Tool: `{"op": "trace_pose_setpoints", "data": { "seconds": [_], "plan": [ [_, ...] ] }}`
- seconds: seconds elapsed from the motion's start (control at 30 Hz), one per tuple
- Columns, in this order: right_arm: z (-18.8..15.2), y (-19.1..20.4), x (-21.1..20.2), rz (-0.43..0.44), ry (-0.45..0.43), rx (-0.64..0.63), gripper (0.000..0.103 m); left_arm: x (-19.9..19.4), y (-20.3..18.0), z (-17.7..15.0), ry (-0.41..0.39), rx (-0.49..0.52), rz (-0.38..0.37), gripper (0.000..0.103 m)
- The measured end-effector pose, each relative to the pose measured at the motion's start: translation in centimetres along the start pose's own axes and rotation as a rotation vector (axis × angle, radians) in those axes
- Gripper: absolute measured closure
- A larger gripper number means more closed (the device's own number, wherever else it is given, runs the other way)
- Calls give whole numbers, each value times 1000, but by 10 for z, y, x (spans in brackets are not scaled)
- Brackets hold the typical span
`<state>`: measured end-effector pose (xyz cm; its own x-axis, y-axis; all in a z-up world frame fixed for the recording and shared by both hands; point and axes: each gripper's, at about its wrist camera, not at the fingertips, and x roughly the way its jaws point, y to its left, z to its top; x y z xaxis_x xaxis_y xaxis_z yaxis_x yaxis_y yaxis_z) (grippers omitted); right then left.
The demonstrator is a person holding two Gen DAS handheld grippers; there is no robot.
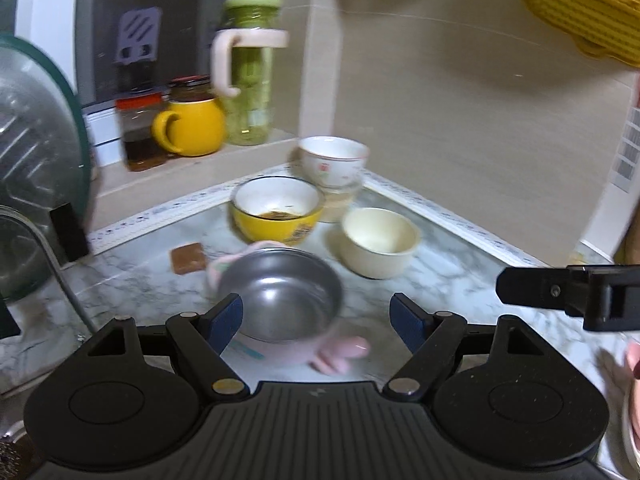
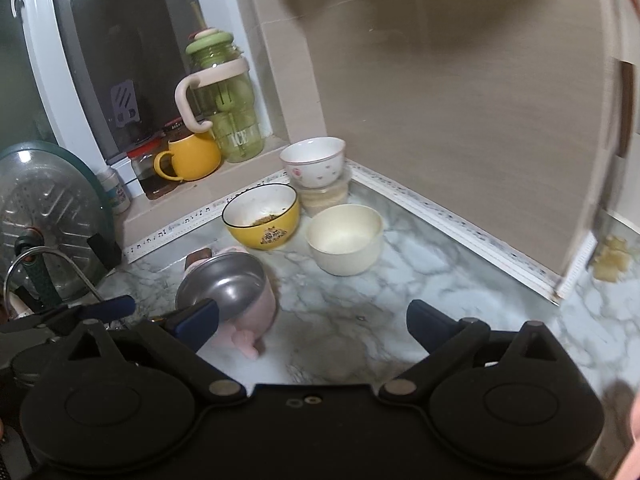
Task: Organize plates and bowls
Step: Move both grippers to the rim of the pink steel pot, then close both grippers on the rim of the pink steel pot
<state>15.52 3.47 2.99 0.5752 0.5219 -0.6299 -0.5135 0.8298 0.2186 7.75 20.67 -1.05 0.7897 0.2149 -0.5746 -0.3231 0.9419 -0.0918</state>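
Note:
A steel-lined pink bowl [image 1: 280, 300] [image 2: 224, 284] sits on the marble counter [image 1: 440, 280]. My left gripper [image 1: 316, 322] is open just in front of it. Its left finger overlaps the bowl's rim in the picture and its right finger stands apart. My right gripper [image 2: 312, 320] is wide open over bare counter, with the pink bowl beside its left finger. Behind are a yellow bowl [image 1: 276, 212] [image 2: 260, 216] with food residue and a cream bowl [image 1: 380, 240] [image 2: 344, 238]. In the corner a white floral bowl [image 1: 332, 160] [image 2: 314, 160] rests on a clear container.
On the windowsill stand a green handled jar [image 1: 248, 80], a yellow mug [image 1: 192, 128] and dark jars. A glass lid [image 1: 36, 140] and a faucet are at the left. A brown square [image 1: 187, 258] lies on the counter. Walls close the corner. A yellow sleeve [image 1: 580, 8] hangs top right.

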Motion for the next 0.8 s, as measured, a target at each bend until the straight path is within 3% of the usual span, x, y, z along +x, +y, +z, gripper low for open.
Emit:
{"op": "trace_pose_setpoints", "data": {
  "seconds": [0.33, 0.5, 0.8],
  "plan": [
    [20, 25, 76, -21, 93, -34, 3, 57, 47, 15, 89, -69, 110, 23],
    [22, 35, 111, -30, 152, -34, 5, 84, 58, 13, 136, -95, 125, 23],
    [21, 50, 167, -40, 226, -61, 17, 117, 72, 5, 210, -146, 154, 23]
  ]
}}
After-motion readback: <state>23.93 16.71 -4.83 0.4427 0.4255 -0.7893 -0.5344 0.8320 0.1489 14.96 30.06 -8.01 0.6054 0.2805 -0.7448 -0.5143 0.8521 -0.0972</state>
